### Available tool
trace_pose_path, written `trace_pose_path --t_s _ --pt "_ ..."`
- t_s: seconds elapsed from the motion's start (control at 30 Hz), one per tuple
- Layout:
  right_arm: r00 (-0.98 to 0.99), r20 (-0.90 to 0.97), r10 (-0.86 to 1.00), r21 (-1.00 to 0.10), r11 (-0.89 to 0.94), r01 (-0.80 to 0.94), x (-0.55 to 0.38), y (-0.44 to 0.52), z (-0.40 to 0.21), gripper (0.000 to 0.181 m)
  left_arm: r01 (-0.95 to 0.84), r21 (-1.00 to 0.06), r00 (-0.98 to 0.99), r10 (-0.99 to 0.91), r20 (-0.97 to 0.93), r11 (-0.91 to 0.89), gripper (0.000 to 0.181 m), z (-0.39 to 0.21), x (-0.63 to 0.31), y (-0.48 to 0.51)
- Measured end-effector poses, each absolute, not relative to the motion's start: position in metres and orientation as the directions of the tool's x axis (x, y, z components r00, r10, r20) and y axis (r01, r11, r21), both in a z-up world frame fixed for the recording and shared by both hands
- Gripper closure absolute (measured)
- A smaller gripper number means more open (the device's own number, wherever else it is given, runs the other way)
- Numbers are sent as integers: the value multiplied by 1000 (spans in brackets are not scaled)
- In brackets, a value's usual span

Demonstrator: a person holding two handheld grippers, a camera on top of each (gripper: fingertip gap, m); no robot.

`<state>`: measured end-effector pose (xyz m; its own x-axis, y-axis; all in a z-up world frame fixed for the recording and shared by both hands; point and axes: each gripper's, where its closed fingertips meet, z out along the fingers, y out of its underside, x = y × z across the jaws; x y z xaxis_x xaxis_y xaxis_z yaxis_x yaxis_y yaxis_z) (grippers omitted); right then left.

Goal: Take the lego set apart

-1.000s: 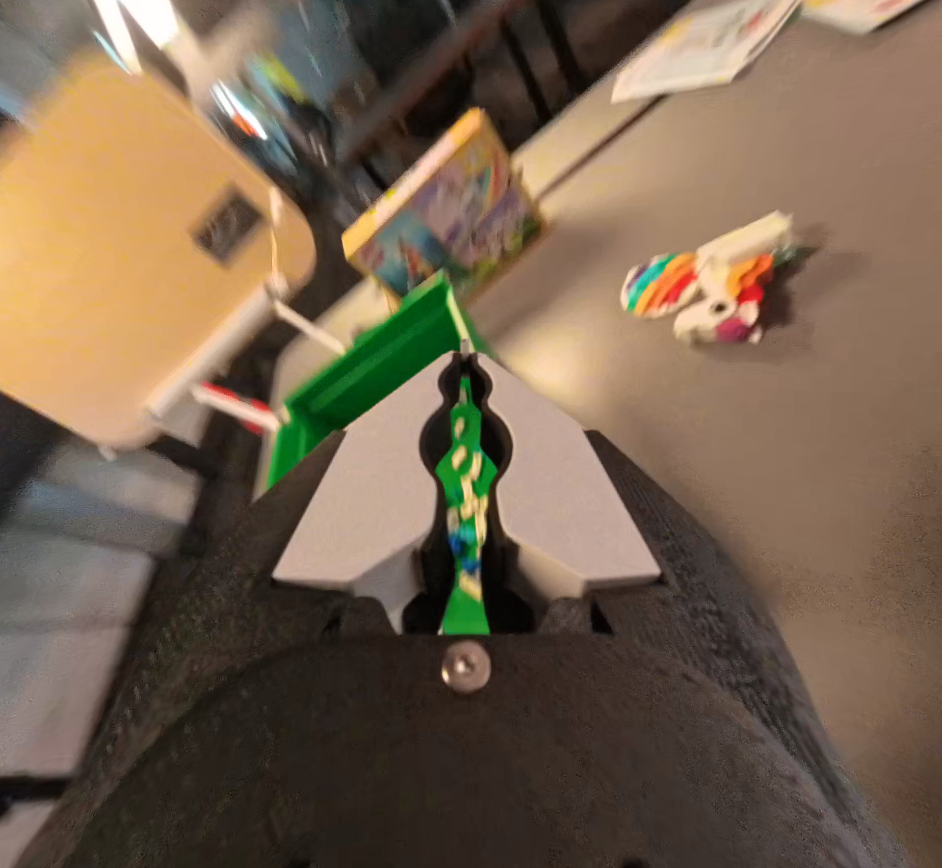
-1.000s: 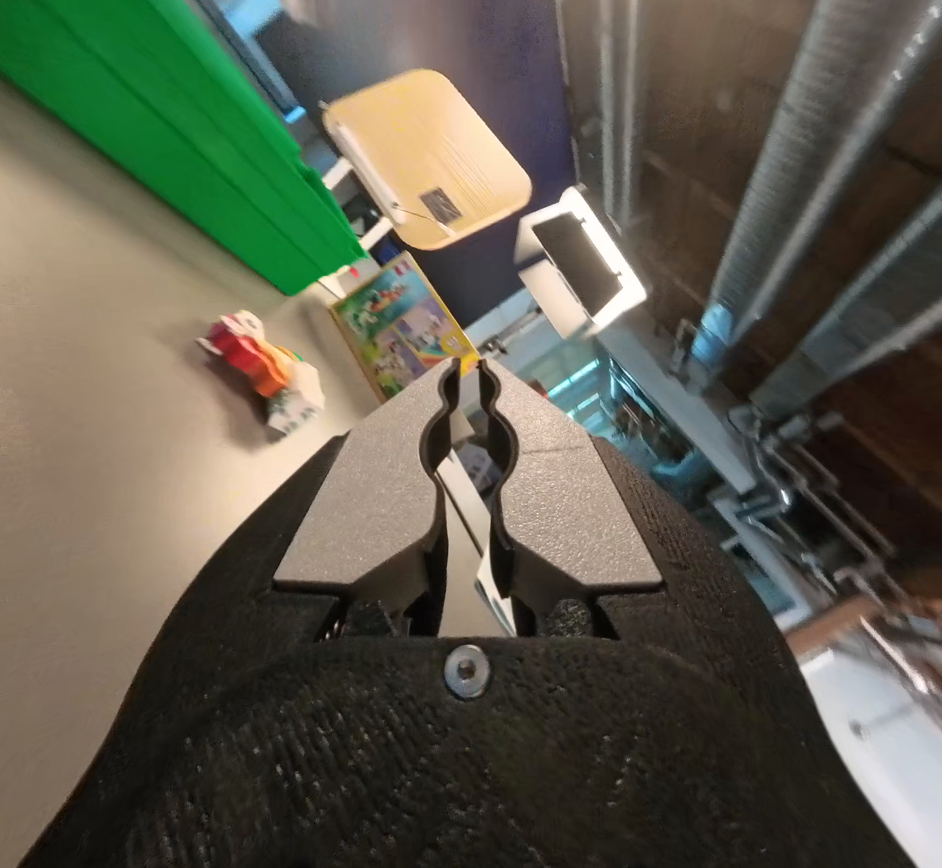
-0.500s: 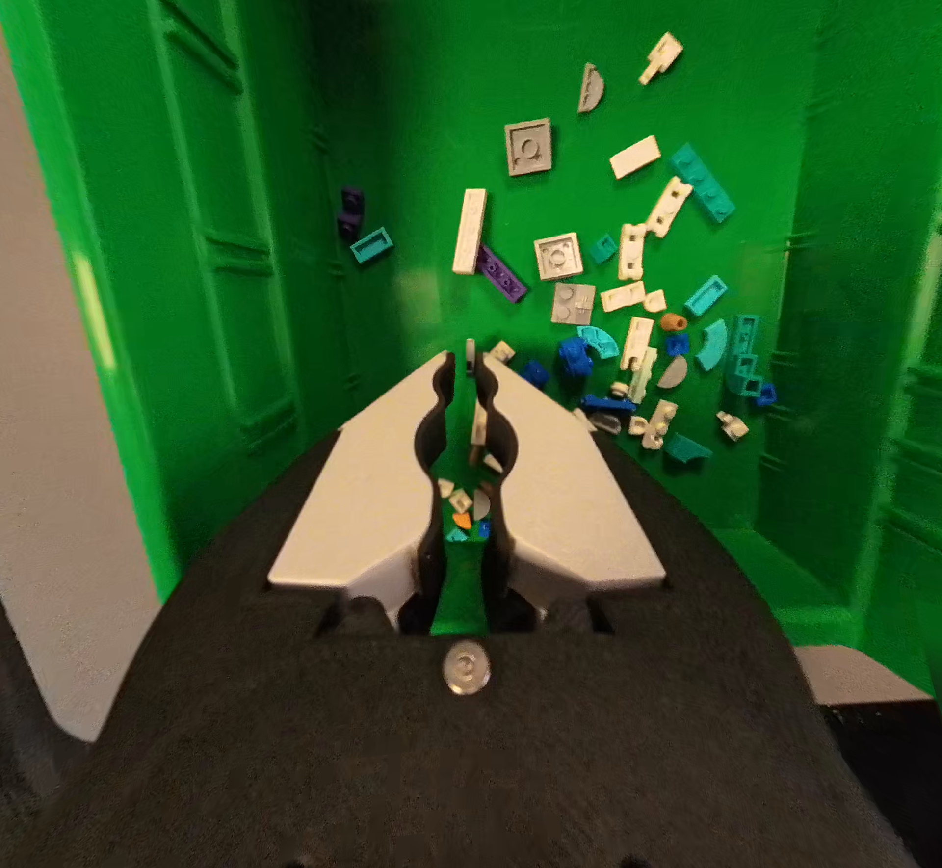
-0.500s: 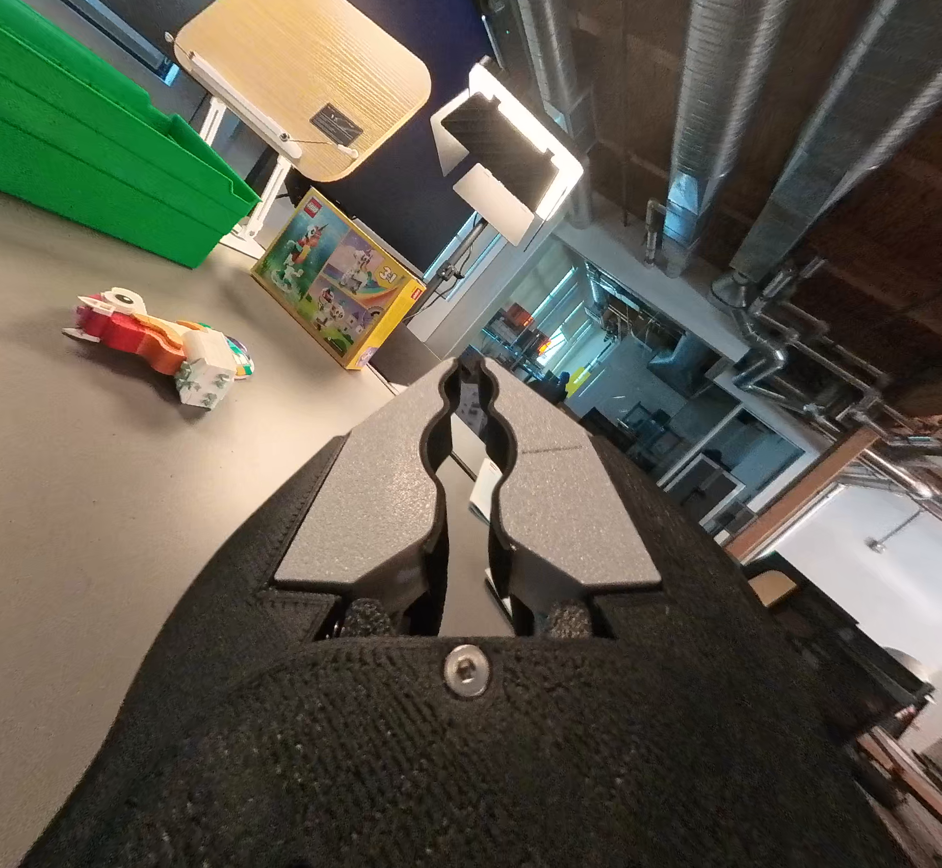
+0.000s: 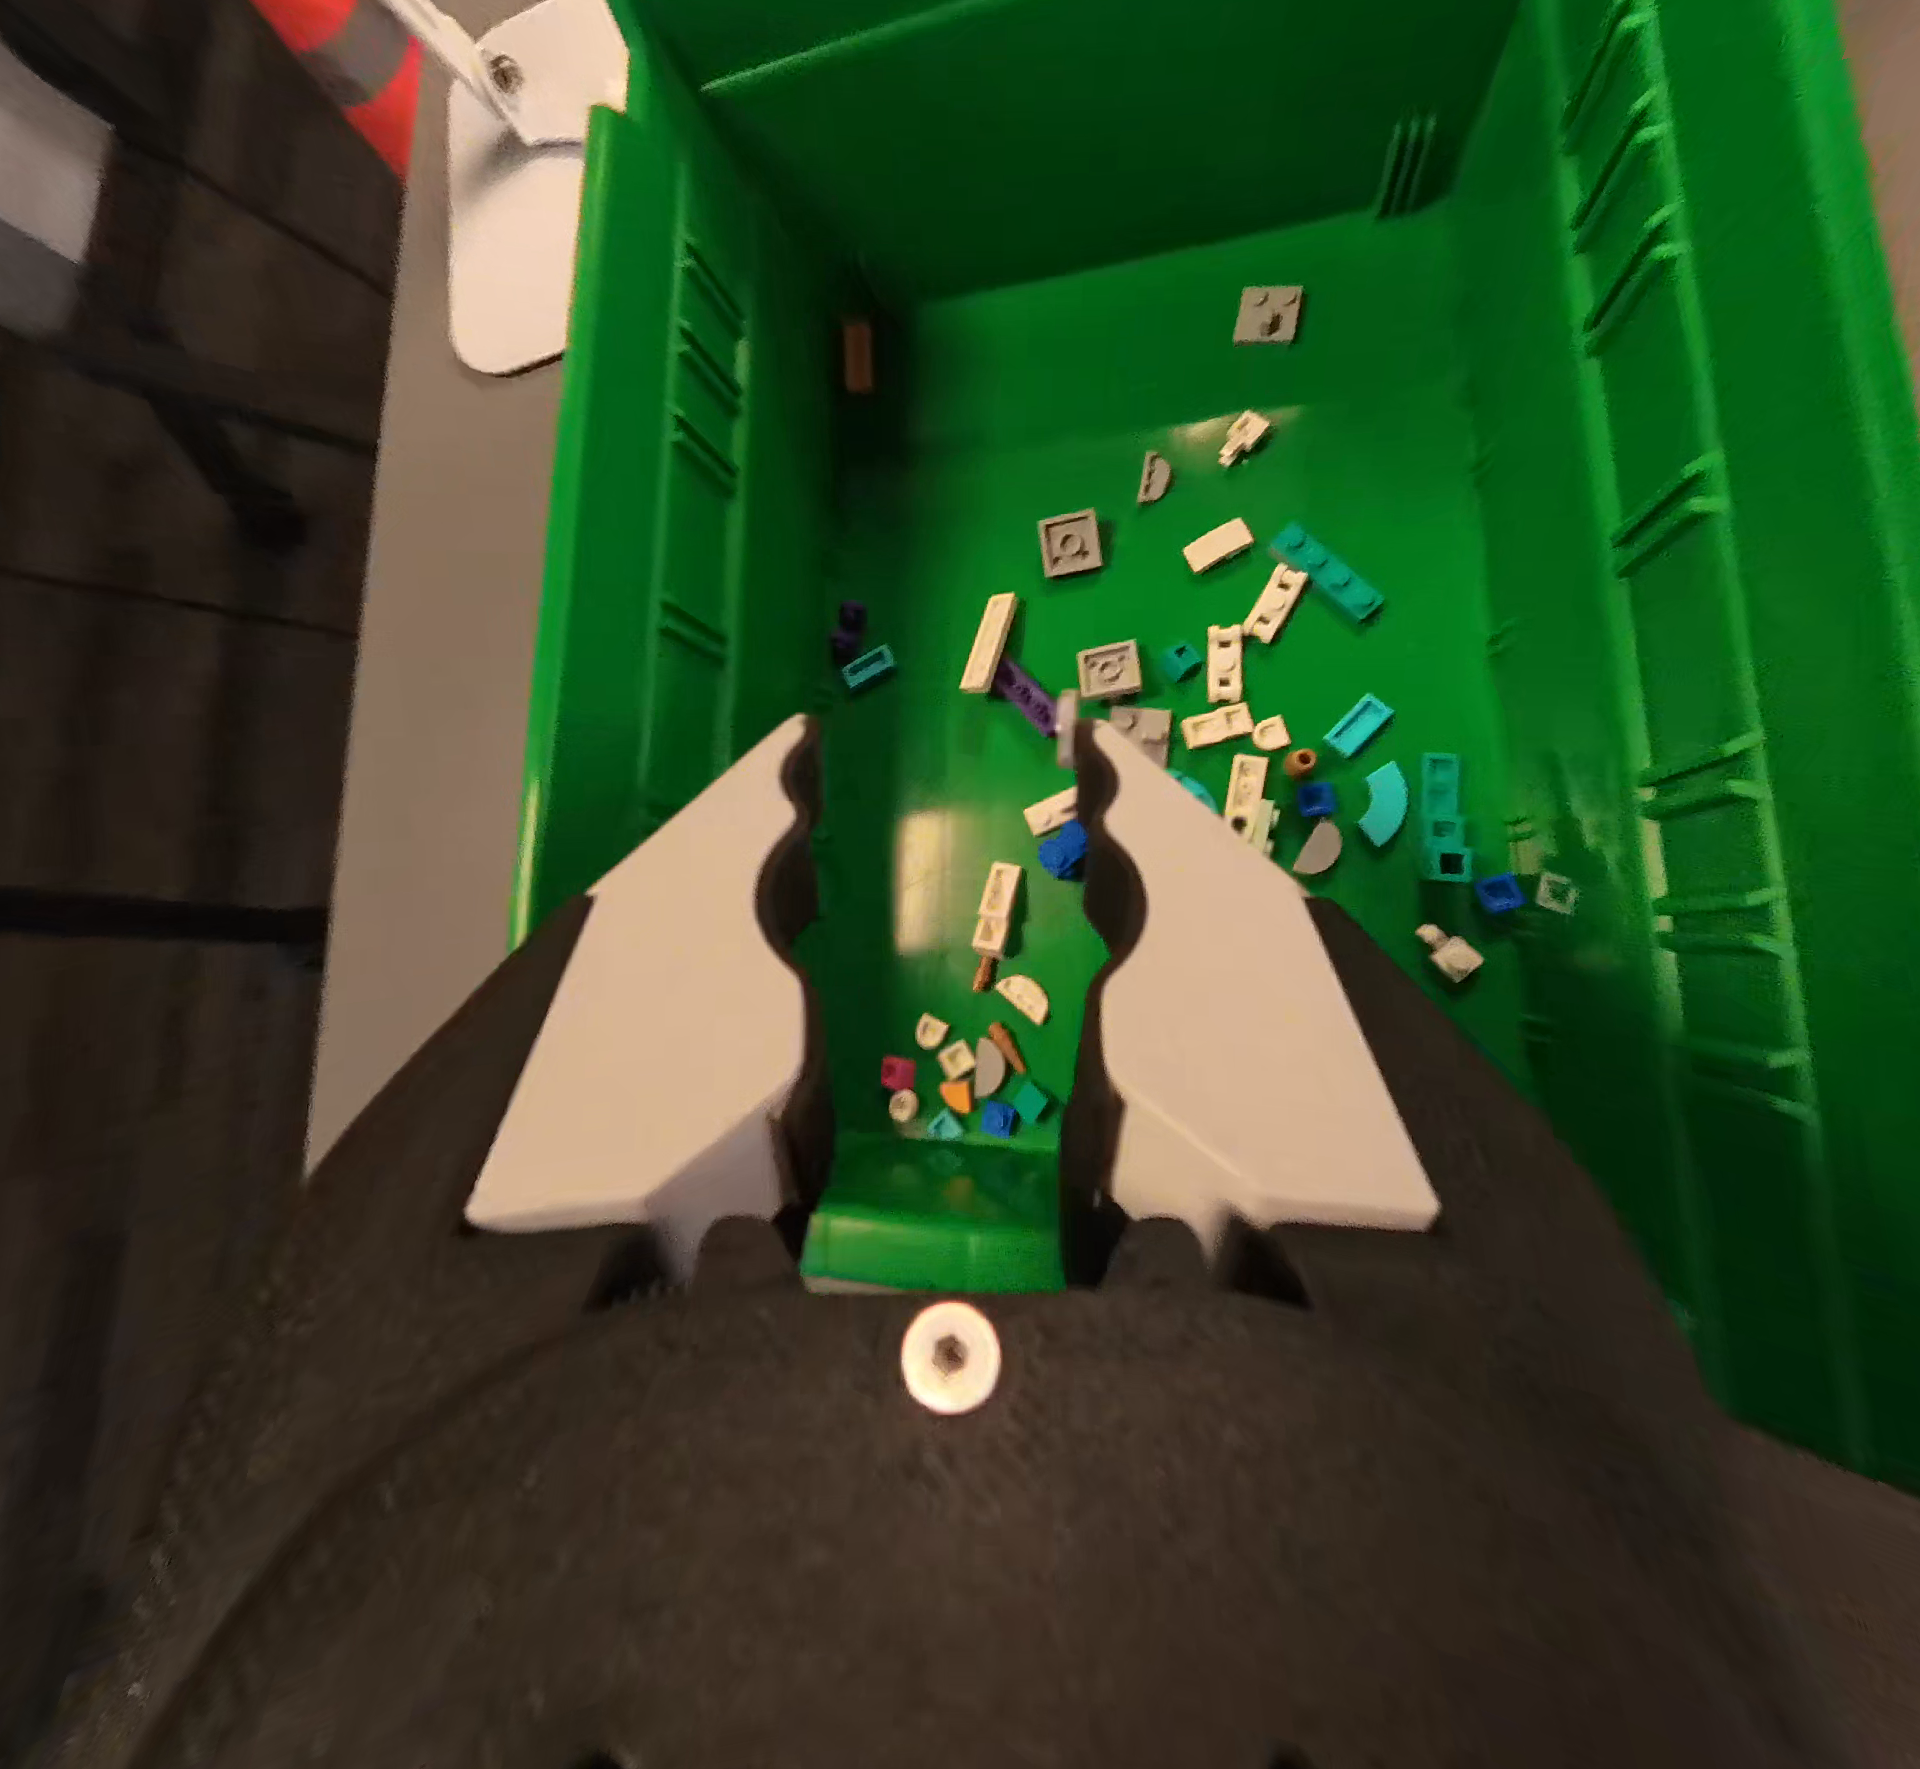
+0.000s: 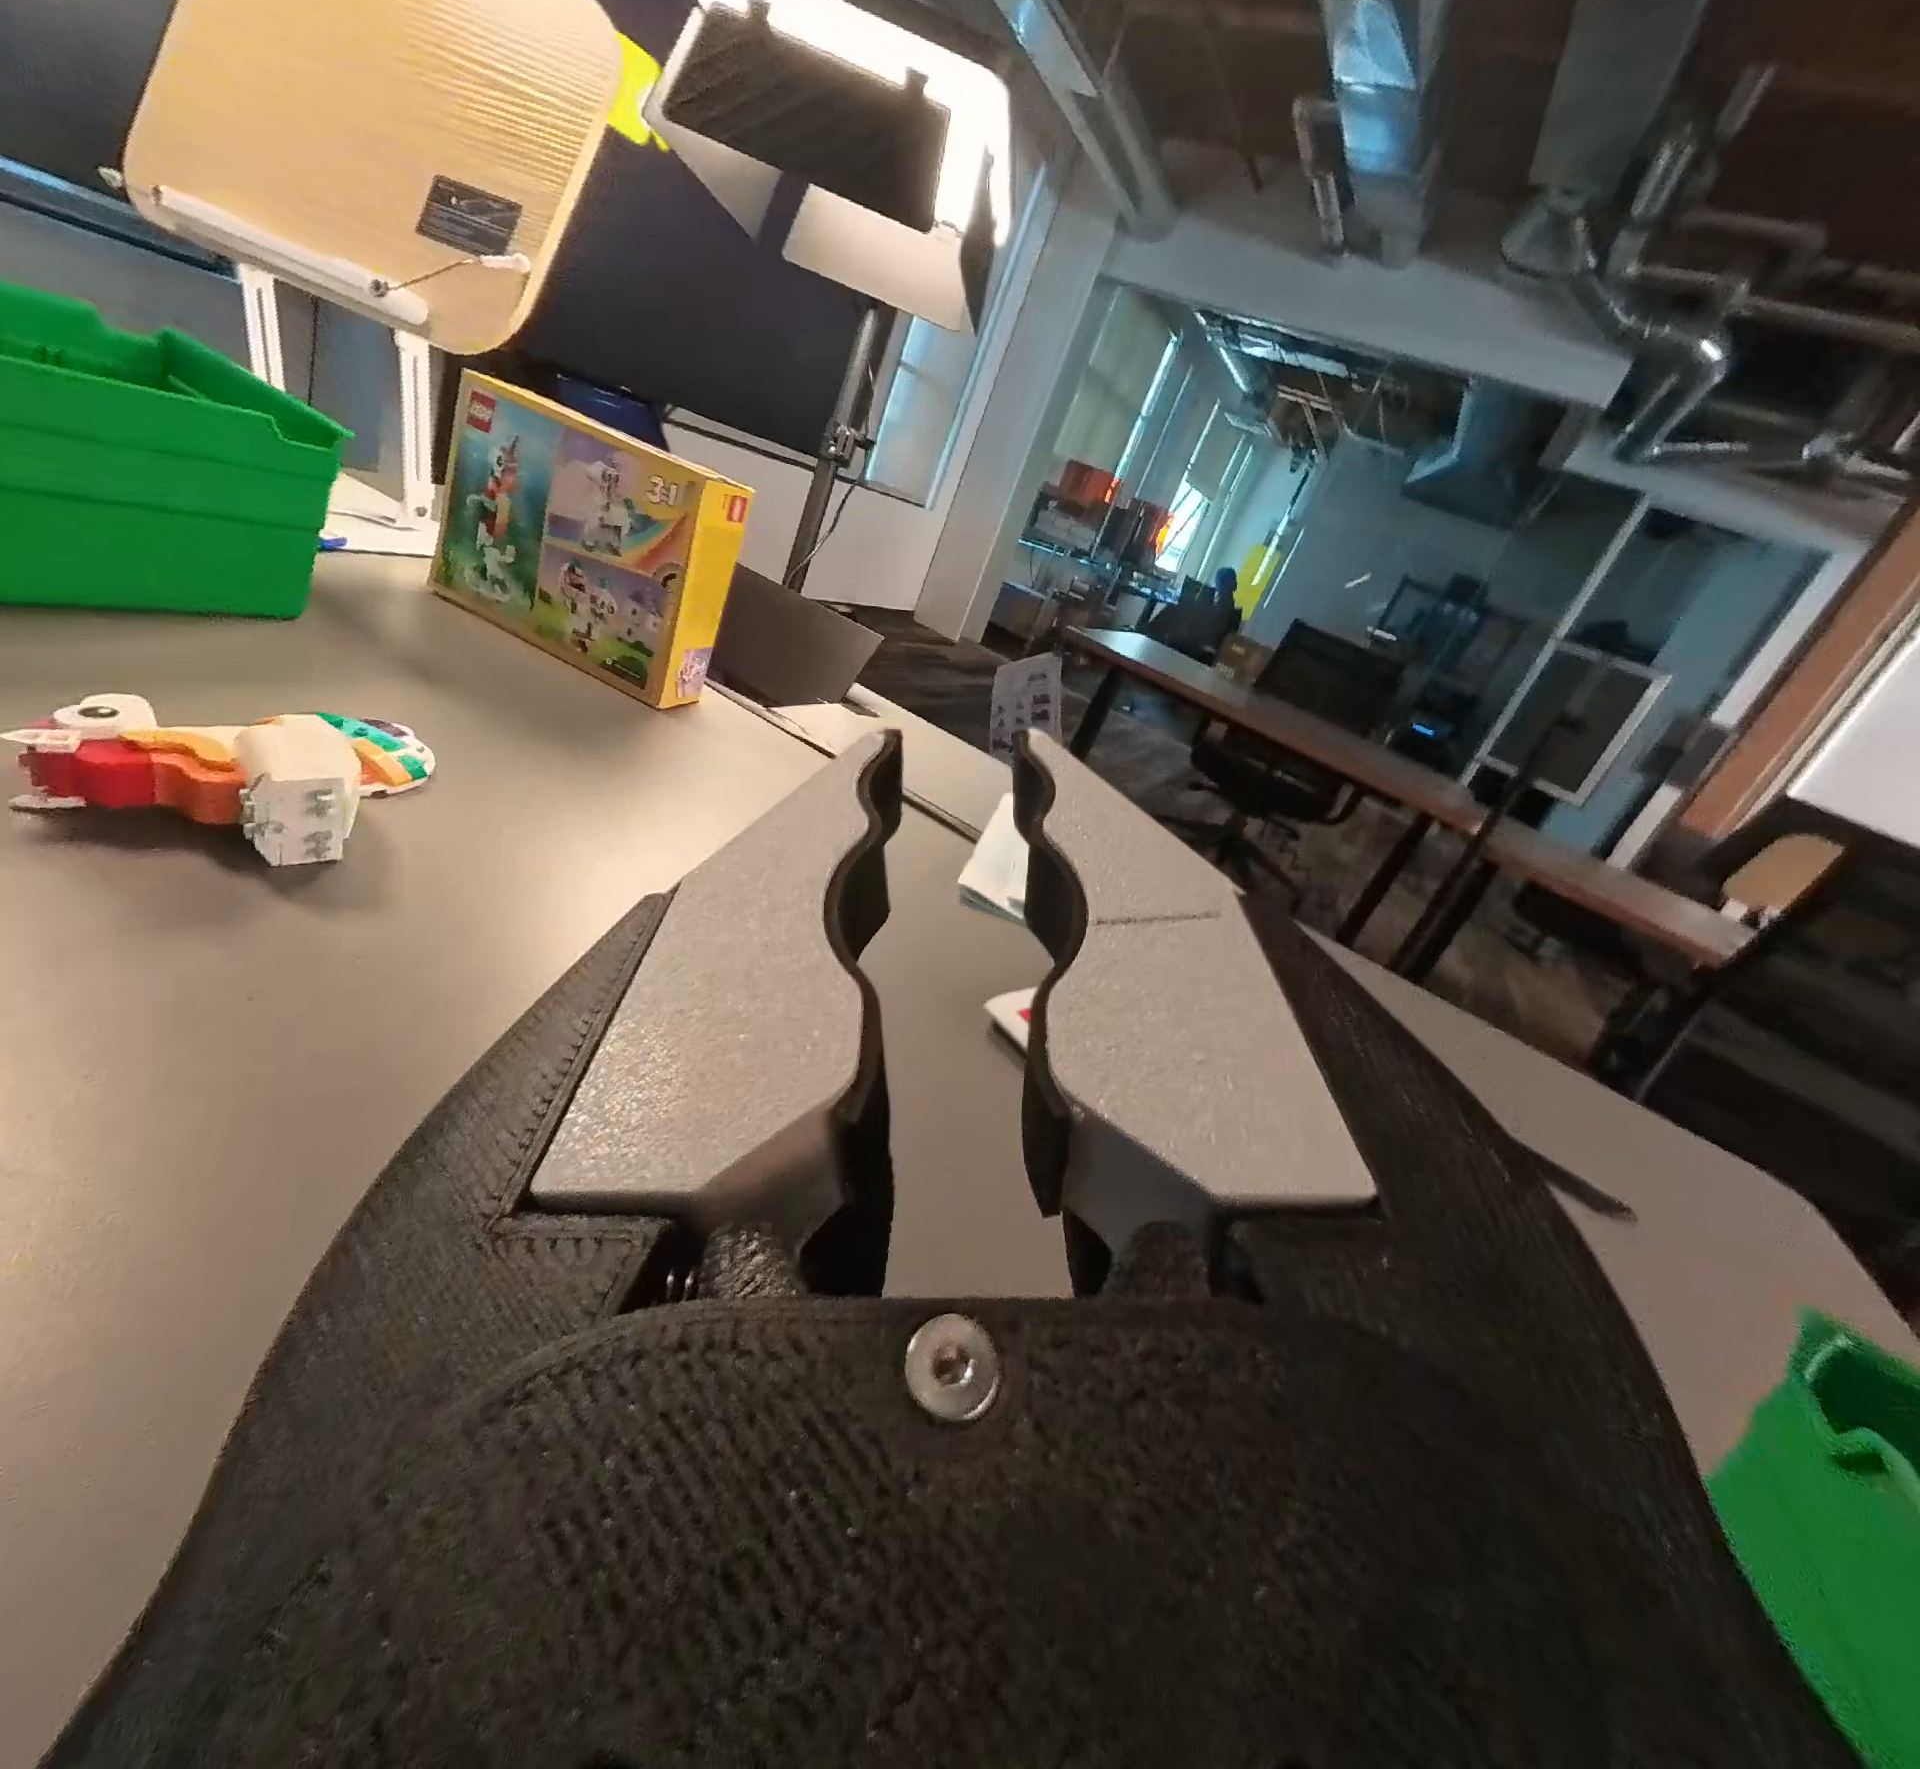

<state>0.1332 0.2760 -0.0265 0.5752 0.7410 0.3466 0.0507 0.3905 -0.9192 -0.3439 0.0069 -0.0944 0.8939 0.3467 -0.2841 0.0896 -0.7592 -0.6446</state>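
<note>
One green bin fills the left wrist view, its floor strewn with several dozen loose lego pieces, too small and blurred for an exact count. In the right wrist view: one partly built lego model at the left on the desk, one yellow lego box at upper left, two green bins, one at the left edge and one in the lower right corner, and two sets of tongs, one per view.

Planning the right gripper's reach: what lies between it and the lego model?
Only bare grey table between the right gripper and the lego model, per the right wrist view.
</note>
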Motion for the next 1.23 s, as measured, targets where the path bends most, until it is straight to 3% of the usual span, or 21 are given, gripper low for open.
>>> trace_pose_path --t_s 0.17,0.3,0.47,0.6,0.73,0.83,0.97,1.1,1.23 --pt "528 314 789 -942 327 72 128 277 -38 159 171 -580 924 334 -185 -796 111 -109 -339 2" --pt "499 320 805 -945 309 107 121 277 -48 158 240 -602 934 351 -70 -761 117 -110 -342 3" --pt "483 342 806 -938 326 120 116 272 -49 158 432 -587 902 323 287 -685 115 -100 -322 11" --pt "467 365 805 -930 341 140 112 269 -52 158 489 -605 869 294 398 -628 120 -84 -316 15" --pt "302 400 865 -914 352 202 102 252 -68 159 323 -817 935 27 354 -478 127 -24 -253 31" --pt "51 259 965 -938 239 250 95 222 -94 158 105 -922 954 -225 199 -372 133 8 -164 37" --pt "34 263 964 -920 240 310 97 224 -110 157 -63 -916 682 -687 250 -396 137 -9 -8 34" --pt "135 354 926 -913 311 263 98 239 -104 159 -169 -841 428 -807 408 -515 142 -69 86 40" --pt "229 372 900 -923 331 197 105 251 -91 161 -370 -852 399 -891 215 -371 151 -119 122 64"
